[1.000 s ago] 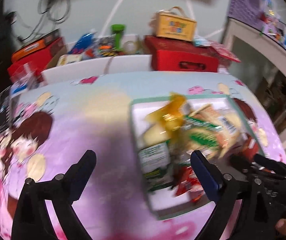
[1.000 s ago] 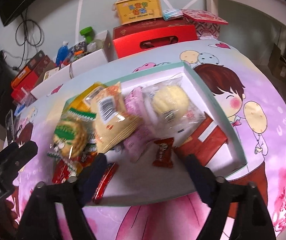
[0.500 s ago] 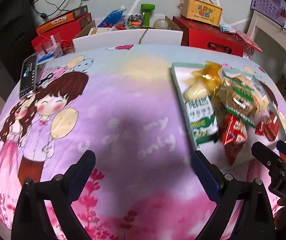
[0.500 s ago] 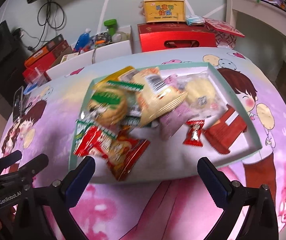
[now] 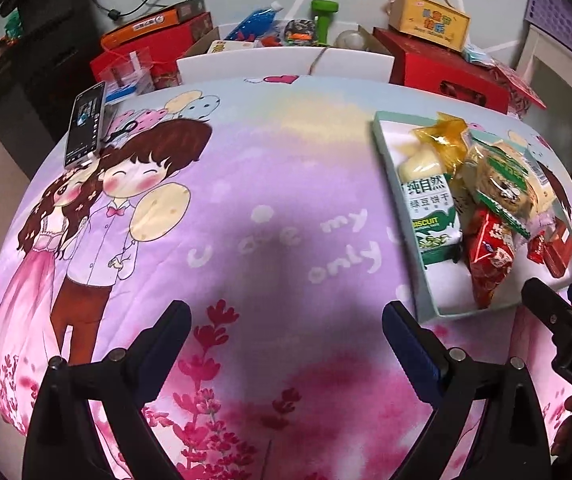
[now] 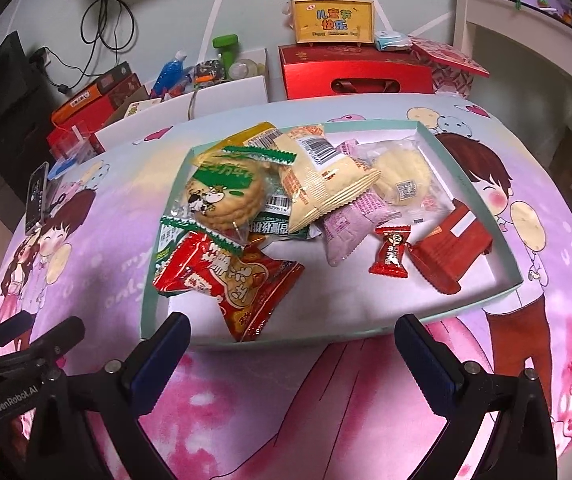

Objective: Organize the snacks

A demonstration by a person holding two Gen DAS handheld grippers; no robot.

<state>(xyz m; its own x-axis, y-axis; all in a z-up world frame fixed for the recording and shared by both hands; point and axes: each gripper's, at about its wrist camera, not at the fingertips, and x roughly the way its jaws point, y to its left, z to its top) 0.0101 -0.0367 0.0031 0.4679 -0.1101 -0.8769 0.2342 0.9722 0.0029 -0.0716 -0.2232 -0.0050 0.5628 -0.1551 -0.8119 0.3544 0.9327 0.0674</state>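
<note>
A shallow teal-rimmed tray (image 6: 482,196) (image 5: 416,280) holds a heap of snack packets on a pink cartoon tablecloth (image 5: 246,240). In it lie a round biscuit pack (image 6: 222,196), a red packet (image 6: 230,276), a cream bag with a barcode (image 6: 322,176), a pale cake (image 6: 402,176), a small red candy (image 6: 390,256) and a dark red wrapped bar (image 6: 450,252). My right gripper (image 6: 292,344) stands wide open just in front of the tray's near rim, nothing between its fingers. My left gripper (image 5: 286,328) is open over bare cloth, left of the tray.
A phone (image 5: 86,122) lies at the cloth's far left edge. Behind the table stand a red gift box (image 6: 356,72), a yellow carry box (image 6: 332,20), a white carton (image 5: 286,64) of odds and ends and more red boxes (image 5: 146,48). A white shelf (image 6: 526,40) rises at right.
Both grippers have drawn back from the tray toward the table's near side. The left one swung left, so the tray now sits at its right. The right jaws widened.
</note>
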